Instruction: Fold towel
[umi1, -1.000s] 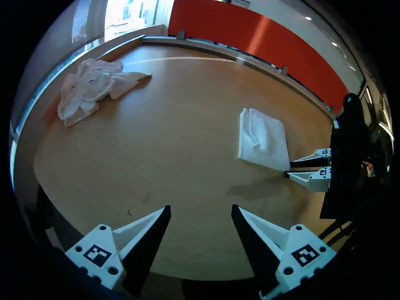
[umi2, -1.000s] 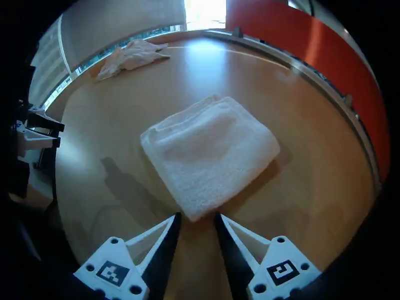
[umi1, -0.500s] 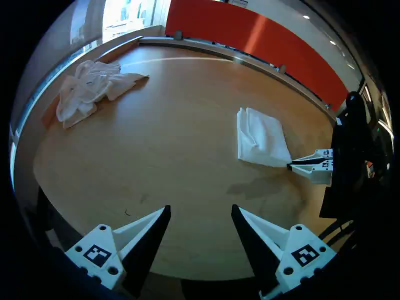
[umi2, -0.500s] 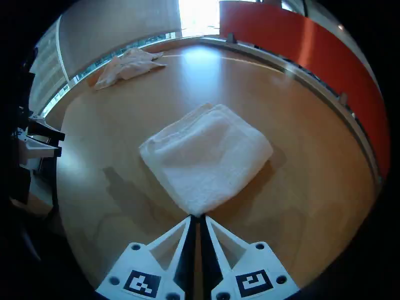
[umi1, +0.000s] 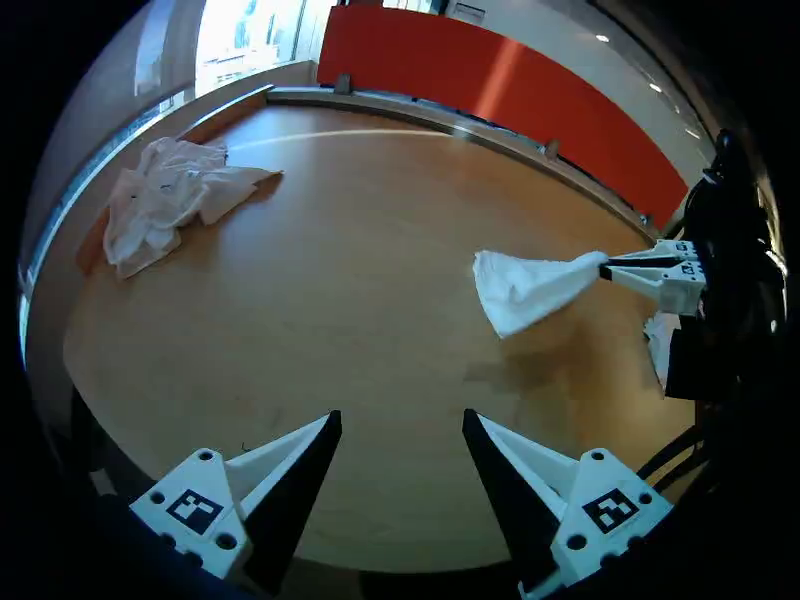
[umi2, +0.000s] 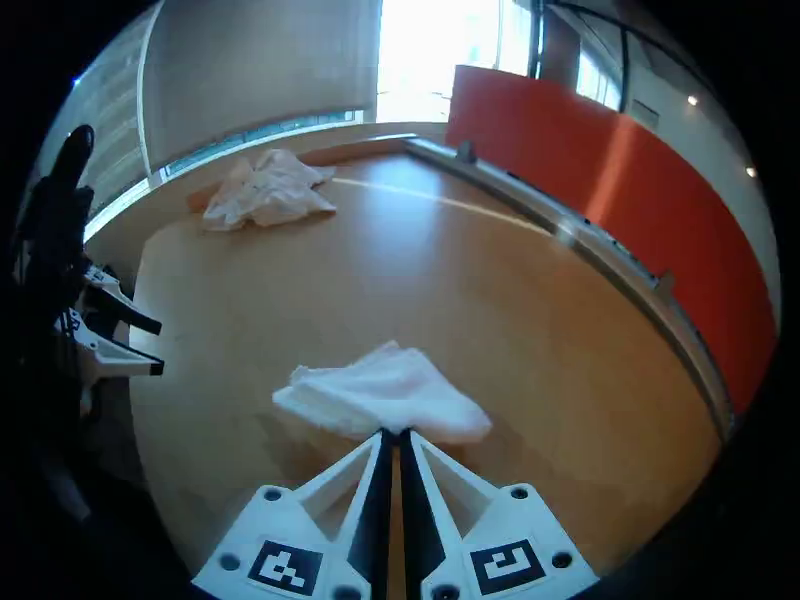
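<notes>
Across the wooden table (umi1: 350, 260), a crumpled cloth heap (umi1: 165, 195) lies at the far edge; nearer, the towel (umi2: 385, 395) hangs limp above the wood, looks soft, light, likely to sag; right gripper (umi2: 398, 438) clamped on one corner; left gripper (umi1: 400, 420) spread wide, empty; I'd grab the free corner.

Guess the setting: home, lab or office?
Probably an office or meeting room, not a home: a large wooden table, a long red partition running along one edge of it, and big bright windows behind.
</notes>
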